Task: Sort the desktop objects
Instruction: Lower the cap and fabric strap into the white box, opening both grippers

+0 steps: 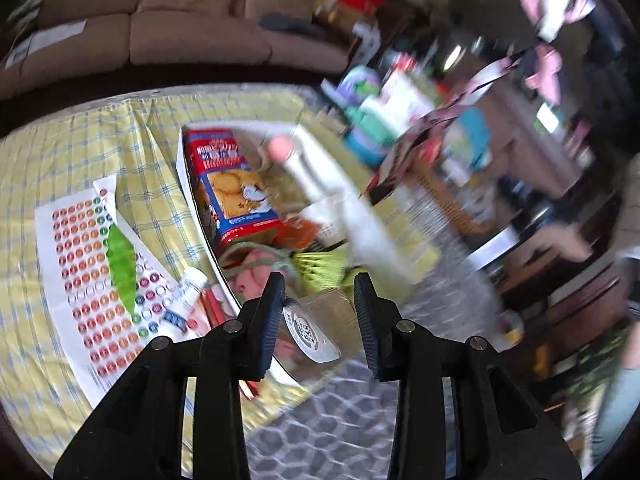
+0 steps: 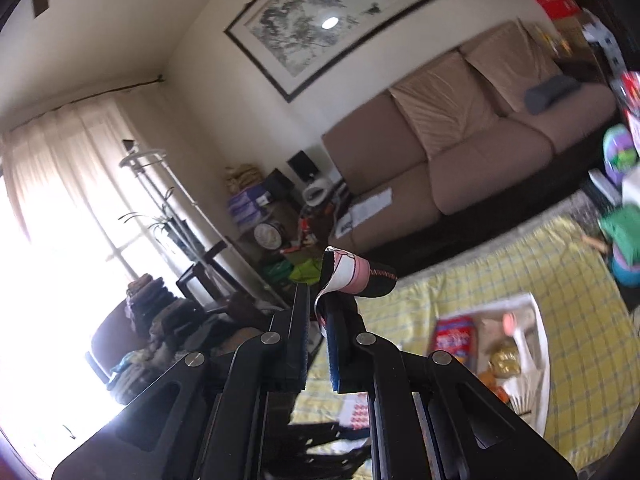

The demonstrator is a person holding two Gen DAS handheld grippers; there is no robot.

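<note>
While the right hand-held gripper (image 2: 318, 312) pinches a limp, light printed strip (image 2: 356, 274) by one end, high over the desk (image 2: 460, 292), the left hand-held gripper (image 1: 320, 312) hangs wide open and empty over the white tray (image 1: 188, 196), probably near its corner.

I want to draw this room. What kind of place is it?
Most likely a home living room. There is a tan sofa, a framed ink painting on the wall above it, and a curtained window. Snacks and stickers lie on a yellow checked tablecloth.
</note>
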